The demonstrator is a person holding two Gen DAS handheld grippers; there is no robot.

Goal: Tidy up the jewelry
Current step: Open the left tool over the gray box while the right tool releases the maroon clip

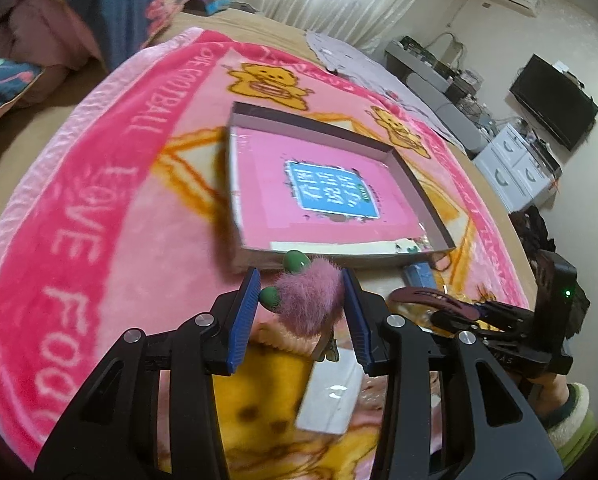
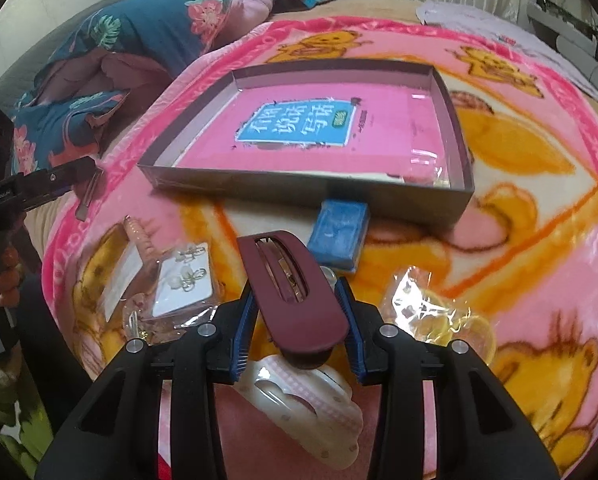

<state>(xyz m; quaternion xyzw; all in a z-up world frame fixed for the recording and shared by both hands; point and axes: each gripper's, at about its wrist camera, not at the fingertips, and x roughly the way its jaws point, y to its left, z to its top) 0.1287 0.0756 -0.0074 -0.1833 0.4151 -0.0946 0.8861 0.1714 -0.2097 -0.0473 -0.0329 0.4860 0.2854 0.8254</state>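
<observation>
- On the bed, a pink blanket (image 2: 539, 128) carries everything.
- Box (image 2: 311, 192): open tray with a pink book inside, lying ahead of both tongs, its near wall facing them.
- Right tongs (image 2: 299, 320): clamped on a maroon clip (image 2: 295, 280), long axis pointing toward the box; judged slightly nearer.
- Left tongs (image 1: 301, 304): clamped on a fluffy pink clip (image 1: 307, 300), just short of the box's near wall (image 1: 319, 258).
- Earring card (image 2: 183, 284): lies loose left of the right tongs.

Book (image 2: 299, 128) in tray (image 2: 307, 196); box (image 2: 339, 232) before tray; earring card (image 2: 183, 284) left.
</observation>
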